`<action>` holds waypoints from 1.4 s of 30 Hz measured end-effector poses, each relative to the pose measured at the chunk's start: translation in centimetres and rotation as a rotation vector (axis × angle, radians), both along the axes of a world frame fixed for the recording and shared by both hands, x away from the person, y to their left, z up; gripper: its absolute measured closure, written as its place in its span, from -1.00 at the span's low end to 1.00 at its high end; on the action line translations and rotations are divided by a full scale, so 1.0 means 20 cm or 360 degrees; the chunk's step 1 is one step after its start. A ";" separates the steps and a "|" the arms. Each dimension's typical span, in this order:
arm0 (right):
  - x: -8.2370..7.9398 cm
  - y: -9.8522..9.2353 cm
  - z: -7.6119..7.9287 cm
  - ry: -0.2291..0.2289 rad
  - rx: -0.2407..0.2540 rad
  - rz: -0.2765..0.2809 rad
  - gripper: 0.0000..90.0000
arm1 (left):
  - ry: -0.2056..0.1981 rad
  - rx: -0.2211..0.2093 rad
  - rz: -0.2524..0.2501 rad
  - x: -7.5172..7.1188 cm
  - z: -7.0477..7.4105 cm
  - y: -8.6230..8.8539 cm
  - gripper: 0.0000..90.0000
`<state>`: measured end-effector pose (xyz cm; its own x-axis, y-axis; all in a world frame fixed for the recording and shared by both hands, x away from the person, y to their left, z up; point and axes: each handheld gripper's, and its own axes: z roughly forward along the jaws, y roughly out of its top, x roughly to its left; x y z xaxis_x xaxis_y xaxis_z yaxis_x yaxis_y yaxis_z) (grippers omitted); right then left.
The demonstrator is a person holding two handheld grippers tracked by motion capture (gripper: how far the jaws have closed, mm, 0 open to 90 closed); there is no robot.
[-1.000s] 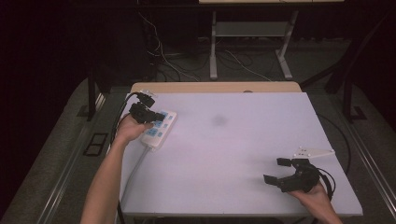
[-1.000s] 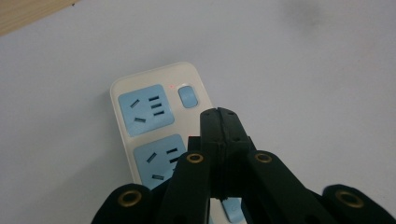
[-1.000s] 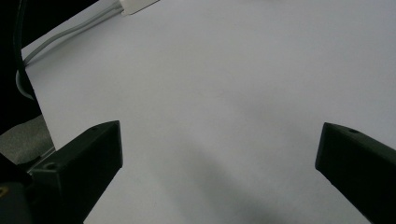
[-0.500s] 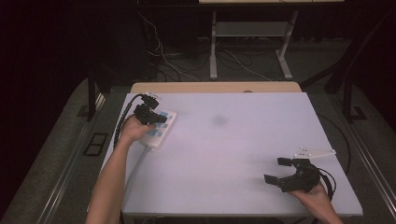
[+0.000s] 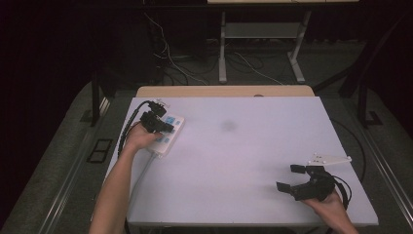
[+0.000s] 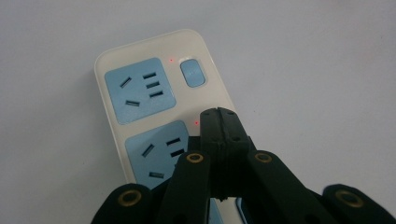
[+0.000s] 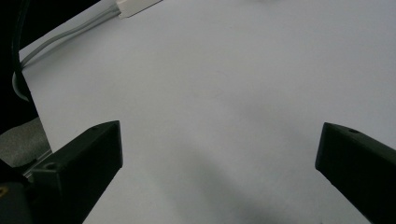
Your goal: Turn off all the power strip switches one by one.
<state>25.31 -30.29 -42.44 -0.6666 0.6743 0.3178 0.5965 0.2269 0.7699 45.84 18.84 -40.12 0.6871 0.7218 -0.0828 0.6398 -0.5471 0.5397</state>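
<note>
We press our closed left gripper (image 6: 218,122) squarely on the cream power strip (image 6: 140,84) — steady; our right gripper (image 5: 298,180) rests wide open.

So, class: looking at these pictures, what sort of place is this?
Probably a lab or recording workshop: a plain white table with just a power strip on it, loose cables on the carpeted floor, and dark surroundings.

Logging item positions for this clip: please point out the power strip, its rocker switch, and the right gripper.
power strip (image 6: 140,56): left gripper view, cream casing near its top edge.
rocker switch (image 6: 193,73): left gripper view, middle of the blue button.
right gripper (image 5: 292,177): high view, midway between its spread fingertips.
</note>
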 end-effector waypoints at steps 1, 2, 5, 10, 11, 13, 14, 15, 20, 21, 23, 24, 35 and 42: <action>0.00 0.00 0.00 0.0000 0.0001 0.0000 -0.99 | 0.0001 -0.0005 0.0008 0.00 0.00 0.00 0.99; 0.00 0.00 0.00 0.0000 0.0001 0.0000 -0.99 | 0.0000 -0.0006 0.0008 0.00 0.00 0.00 0.99; 0.00 0.00 0.00 0.0001 -0.0001 -0.0001 -0.99 | -0.0001 -0.0023 0.0012 0.00 -0.01 0.00 0.99; 0.00 0.00 0.00 0.0001 -0.0001 -0.0002 -0.99 | -0.0007 -0.0032 -0.0008 0.01 -0.01 -0.02 0.99; 0.00 0.00 0.00 0.0001 -0.0001 -0.0002 -0.99 | -0.0010 -0.0029 -0.0006 0.01 -0.01 -0.03 0.99; 0.00 0.00 0.00 0.0000 -0.0002 -0.0002 -0.99 | -0.0010 -0.0022 -0.0003 0.01 -0.01 -0.03 0.99; 0.00 0.00 0.00 -0.0002 -0.0002 -0.0001 -0.99 | -0.0006 -0.0028 -0.0002 0.01 -0.01 -0.03 0.99; 0.00 0.00 0.00 -0.0002 -0.0001 -0.0001 -0.99 | -0.0002 -0.0032 0.0007 0.01 -0.01 -0.02 0.99; 0.00 0.00 0.00 -0.0006 -0.0003 0.0004 -0.99 | 0.0011 -0.0053 0.0025 0.01 -0.01 -0.01 0.99; 0.00 0.00 0.00 -0.0006 -0.0003 0.0004 -0.99 | 0.0011 -0.0054 0.0025 0.01 -0.01 -0.01 0.99; 0.00 0.00 0.00 -0.0005 -0.0004 0.0005 -0.99 | 0.0014 -0.0051 0.0032 0.01 -0.01 -0.01 0.99; 0.00 0.00 0.00 -0.0007 -0.0004 0.0004 -0.99 | 0.0018 -0.0055 0.0037 0.01 -0.01 -0.01 0.99; -0.01 0.00 0.00 -0.0010 0.0000 0.0003 -0.99 | 0.0109 -0.0172 0.0119 0.03 -0.03 0.02 1.00; -0.01 0.00 0.01 -0.0021 -0.0005 0.0009 -0.99 | 0.0115 -0.0252 0.0162 0.02 -0.05 0.05 1.00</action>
